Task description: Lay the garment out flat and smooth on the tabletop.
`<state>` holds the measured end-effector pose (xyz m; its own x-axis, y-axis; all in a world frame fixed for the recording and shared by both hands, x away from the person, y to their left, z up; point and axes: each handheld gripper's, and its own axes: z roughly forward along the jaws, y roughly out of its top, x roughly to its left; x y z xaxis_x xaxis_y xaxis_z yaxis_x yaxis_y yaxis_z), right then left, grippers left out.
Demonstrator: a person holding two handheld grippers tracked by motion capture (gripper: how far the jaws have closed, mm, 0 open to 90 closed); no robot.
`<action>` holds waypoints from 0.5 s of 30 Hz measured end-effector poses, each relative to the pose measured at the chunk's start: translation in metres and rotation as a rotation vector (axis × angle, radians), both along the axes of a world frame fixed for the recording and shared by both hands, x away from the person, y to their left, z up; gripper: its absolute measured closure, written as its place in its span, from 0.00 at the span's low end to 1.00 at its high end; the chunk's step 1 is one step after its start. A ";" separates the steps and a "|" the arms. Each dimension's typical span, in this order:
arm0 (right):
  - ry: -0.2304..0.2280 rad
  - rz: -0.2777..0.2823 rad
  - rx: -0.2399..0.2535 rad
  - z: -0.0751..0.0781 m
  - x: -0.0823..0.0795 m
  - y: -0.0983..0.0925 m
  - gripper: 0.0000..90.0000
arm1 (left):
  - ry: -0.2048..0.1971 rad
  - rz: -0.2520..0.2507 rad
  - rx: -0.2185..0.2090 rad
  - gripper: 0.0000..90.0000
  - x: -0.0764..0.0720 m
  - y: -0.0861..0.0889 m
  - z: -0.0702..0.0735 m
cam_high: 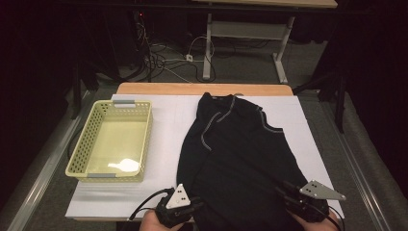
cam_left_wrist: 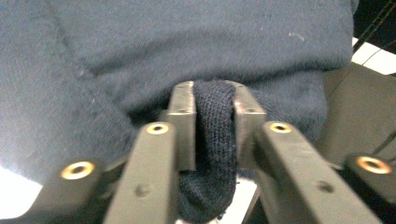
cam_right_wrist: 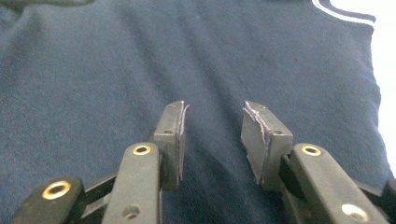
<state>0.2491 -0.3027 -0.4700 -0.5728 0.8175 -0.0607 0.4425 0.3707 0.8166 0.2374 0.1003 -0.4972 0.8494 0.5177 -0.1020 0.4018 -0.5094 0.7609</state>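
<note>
Dark knit vest lies flat — left gripper pinches its near hem, seemingly to lift it; right gripper hovers above, jaws apart.

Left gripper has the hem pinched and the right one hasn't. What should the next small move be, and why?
Probably close the right gripper on the vest hem. Its jaws stand open over flat cloth, while the left gripper already pinches a fold, so both near corners would then be held.

The high view looks forward and down over the table from the person's side. Each gripper view rides low along its own jaws, very close to the dark sweater, which all three views share, somewhat blurred up close.
</note>
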 end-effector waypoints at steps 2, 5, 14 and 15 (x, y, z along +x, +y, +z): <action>-0.002 0.011 0.003 0.000 0.003 0.003 0.69 | 0.009 0.005 -0.012 0.86 -0.003 0.005 0.000; -0.003 0.024 0.011 0.002 0.008 0.008 0.69 | 0.012 0.013 -0.022 0.87 -0.015 0.017 0.003; 0.004 0.073 0.021 0.000 0.024 0.026 0.69 | 0.021 0.073 -0.015 0.88 -0.061 0.072 0.004; 0.004 0.075 0.021 0.000 0.026 0.027 0.69 | 0.028 0.085 -0.021 0.88 -0.062 0.076 0.003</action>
